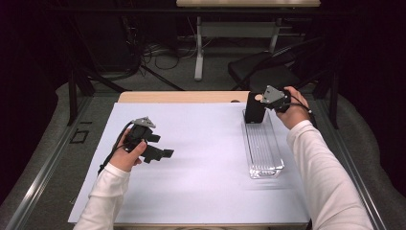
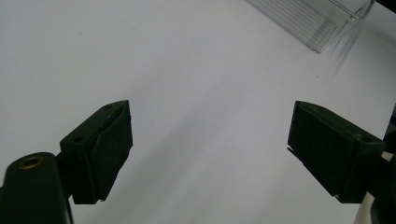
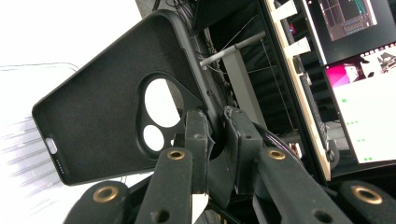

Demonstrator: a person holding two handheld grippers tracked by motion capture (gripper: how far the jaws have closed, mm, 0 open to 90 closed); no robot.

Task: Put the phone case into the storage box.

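Note:
A black phone case [image 1: 255, 108] with a camera cut-out stands upright at the far end of a clear plastic tray [image 1: 262, 155]. My right gripper [image 1: 268, 101] is shut on the case's edge near the cut-out. In the right gripper view the case [image 3: 107, 112] shows its hollow inner side, and the jaws pinch its rim [image 3: 215, 122]. My left gripper [image 1: 163, 154] hangs over the white sheet at the left, open with nothing between its fingers. In the left gripper view its two pads [image 2: 112, 144] stand wide apart above bare white surface, with the tray's corner [image 2: 317, 21] at the top right.
A white sheet [image 1: 201, 163] covers most of the wooden table [image 1: 182, 97]. Behind the table are a black chair [image 1: 263, 67], cables and another table's legs. Monitors [image 3: 359, 70] appear at the right of the right gripper view.

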